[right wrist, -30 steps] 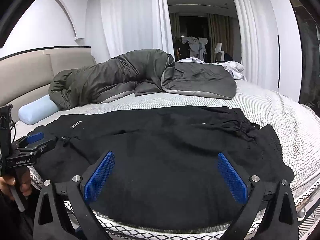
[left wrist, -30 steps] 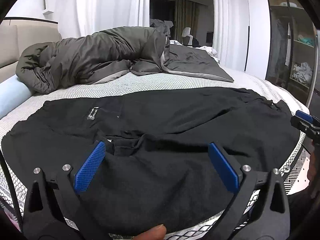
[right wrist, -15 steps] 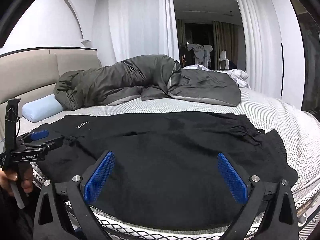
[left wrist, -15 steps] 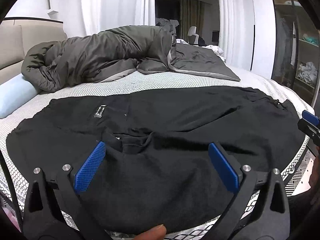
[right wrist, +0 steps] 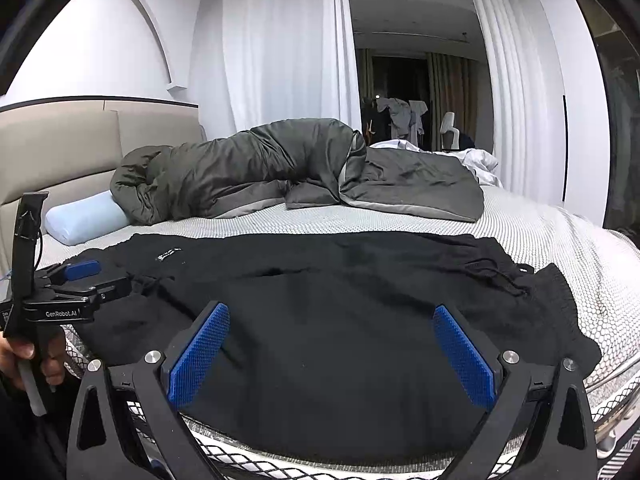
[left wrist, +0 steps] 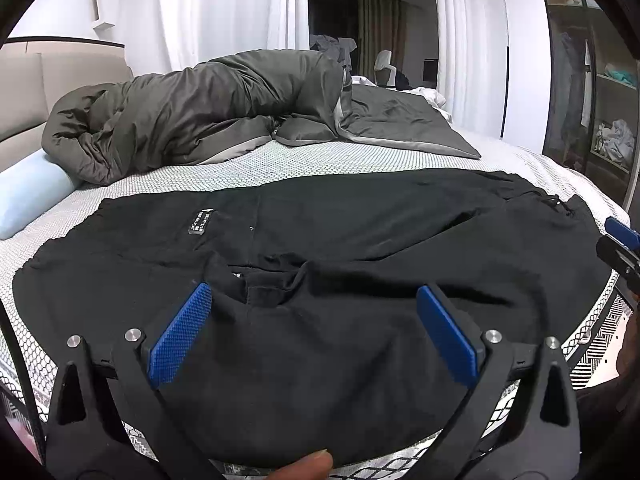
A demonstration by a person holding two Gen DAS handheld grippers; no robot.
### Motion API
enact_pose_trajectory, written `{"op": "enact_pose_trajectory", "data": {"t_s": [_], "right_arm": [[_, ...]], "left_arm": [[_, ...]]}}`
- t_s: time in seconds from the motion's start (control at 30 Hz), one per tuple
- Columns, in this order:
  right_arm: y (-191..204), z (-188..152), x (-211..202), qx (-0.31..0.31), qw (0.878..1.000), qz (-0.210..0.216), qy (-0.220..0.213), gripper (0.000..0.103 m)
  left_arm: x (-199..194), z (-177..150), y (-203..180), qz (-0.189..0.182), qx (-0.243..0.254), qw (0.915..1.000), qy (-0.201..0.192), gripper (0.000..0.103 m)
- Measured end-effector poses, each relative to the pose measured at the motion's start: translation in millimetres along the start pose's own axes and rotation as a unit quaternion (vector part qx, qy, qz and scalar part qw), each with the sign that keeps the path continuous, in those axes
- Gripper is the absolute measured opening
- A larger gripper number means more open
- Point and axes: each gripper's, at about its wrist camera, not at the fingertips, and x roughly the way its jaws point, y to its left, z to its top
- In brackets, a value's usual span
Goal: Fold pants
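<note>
Left gripper (left wrist: 312, 328) and right gripper (right wrist: 332, 344) both gape wide, holding nothing, above the black fabric pants (left wrist: 320, 248) spread flat (label at 11 o'clock) on the white-quilted bed (left wrist: 248, 160); crumpled grey duvet (left wrist: 208, 112) at 12 o'clock

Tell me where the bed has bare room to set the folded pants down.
A bare mattress strip runs between the black pants and the grey duvet; it widens at the right, past the waistband. The headboard end is crowded by the duvet and blue bolster pillow. The near edge is covered by pants, with both tools, left and right, open above.
</note>
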Motion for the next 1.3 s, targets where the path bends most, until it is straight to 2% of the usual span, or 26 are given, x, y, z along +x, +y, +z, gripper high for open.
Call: {"op": "enact_pose_trajectory", "data": {"t_s": [1.3], "right_arm": [[1.3,-8.9,9.0,-0.009,1.0,-0.008,0.013,0.103]], "left_arm": [[7.3,-1.7,1.4,0.008,-0.005,1.0,0.002,0.102]]}}
